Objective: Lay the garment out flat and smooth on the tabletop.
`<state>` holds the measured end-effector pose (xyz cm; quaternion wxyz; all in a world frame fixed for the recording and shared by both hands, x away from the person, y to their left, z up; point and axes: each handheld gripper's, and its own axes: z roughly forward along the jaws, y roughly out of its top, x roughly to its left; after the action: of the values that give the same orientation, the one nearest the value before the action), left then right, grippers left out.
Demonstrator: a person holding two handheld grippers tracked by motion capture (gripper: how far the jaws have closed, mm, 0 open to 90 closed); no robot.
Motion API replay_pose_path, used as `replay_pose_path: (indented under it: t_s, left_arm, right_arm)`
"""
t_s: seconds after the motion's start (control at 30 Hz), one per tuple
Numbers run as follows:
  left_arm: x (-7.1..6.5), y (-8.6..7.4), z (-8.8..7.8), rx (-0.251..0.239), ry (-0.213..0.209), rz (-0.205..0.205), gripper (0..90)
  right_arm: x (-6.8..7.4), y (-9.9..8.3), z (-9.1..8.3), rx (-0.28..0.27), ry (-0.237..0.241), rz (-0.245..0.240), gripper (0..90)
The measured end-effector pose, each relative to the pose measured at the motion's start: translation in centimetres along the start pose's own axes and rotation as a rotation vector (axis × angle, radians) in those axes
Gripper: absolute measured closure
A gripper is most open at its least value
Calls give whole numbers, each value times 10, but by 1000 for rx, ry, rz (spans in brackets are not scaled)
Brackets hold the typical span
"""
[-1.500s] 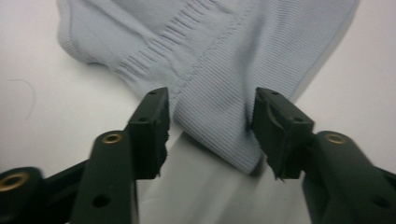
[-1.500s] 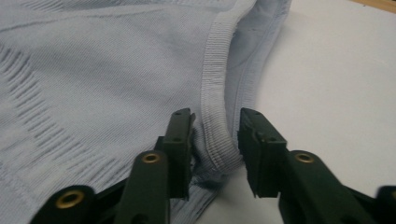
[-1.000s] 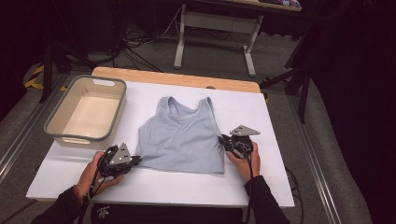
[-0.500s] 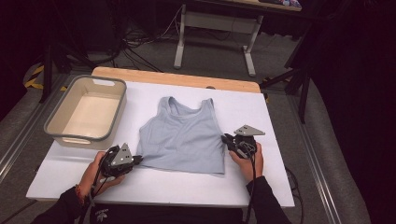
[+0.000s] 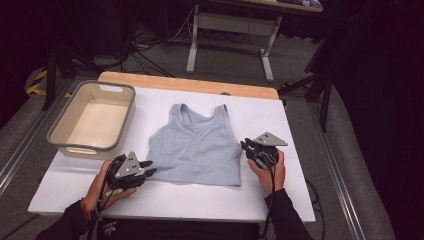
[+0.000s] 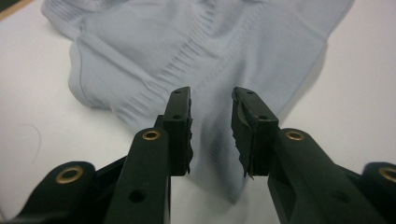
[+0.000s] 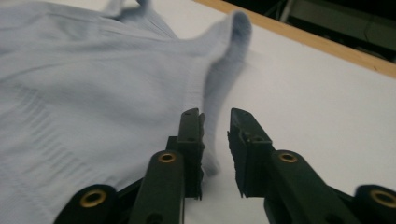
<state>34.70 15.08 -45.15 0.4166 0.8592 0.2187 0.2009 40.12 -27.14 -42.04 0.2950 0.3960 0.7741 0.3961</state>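
Observation:
A pale blue sleeveless top (image 5: 196, 145) lies flat on the white table (image 5: 300, 150), straps toward the far side. My left gripper (image 5: 148, 168) rests at the top's lower left corner, open, and the hem corner (image 6: 212, 154) lies between its jaws. At the right side seam sits my right gripper (image 5: 245, 145), open as well. In the right gripper view the garment's side edge (image 7: 212, 116) runs up between the two jaws toward a raised strap (image 7: 236, 28). Neither pair of jaws has closed on the cloth.
A grey plastic bin (image 5: 95, 120) with nothing in it stands at the table's left. A wooden strip (image 5: 190, 84) borders the far edge. Beyond the table are a metal stand (image 5: 230, 30) and cables on the floor.
My right gripper has slid slightly toward the near edge along the top's right side. The left gripper has edged in to the hem corner. The top has not moved.

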Motion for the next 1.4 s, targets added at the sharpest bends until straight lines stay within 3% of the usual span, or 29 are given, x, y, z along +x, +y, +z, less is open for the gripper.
replay_pose_path:
  t_s: [0.07,0.17,0.23,0.33,0.4,0.5,0.6,0.7,0.83,0.97,1.07,1.13,1.27,1.4]
  left_arm:
    - [3,10,4,-14,3,-3,683]
    - [7,30,14,-29,25,26,697]
    - [11,44,22,-50,16,35,733]
    - [20,67,40,-41,2,38,739]
    - [28,80,55,-13,-13,44,743]
    - [41,96,79,44,7,59,725]
    - [57,106,104,96,13,34,717]
    - [68,107,124,159,34,33,723]
    - [81,100,143,191,19,-27,716]
    - [82,96,155,230,37,4,701]
    - [83,95,158,224,44,-2,698]
    - [86,95,158,219,43,-25,689]
    - [84,96,154,205,58,-27,665]
    - [84,99,140,157,47,-35,665]
  right_arm:
    - [3,4,-2,-33,27,-27,739]
    - [7,11,0,-58,48,-41,766]
    - [11,16,6,-57,64,-60,806]
    - [13,26,17,-46,106,-77,845]
    - [15,33,26,-21,116,-99,844]
    - [16,45,43,18,116,-134,839]
    - [12,49,60,72,116,-145,840]
    - [3,46,76,115,124,-117,835]
    - [-5,36,88,178,113,-99,829]
    - [-7,28,91,208,127,-75,824]
    - [-3,23,93,223,112,-105,828]
    - [-2,22,92,218,101,-110,829]
    - [0,22,90,216,91,-116,818]
    - [-3,23,83,175,82,-87,804]
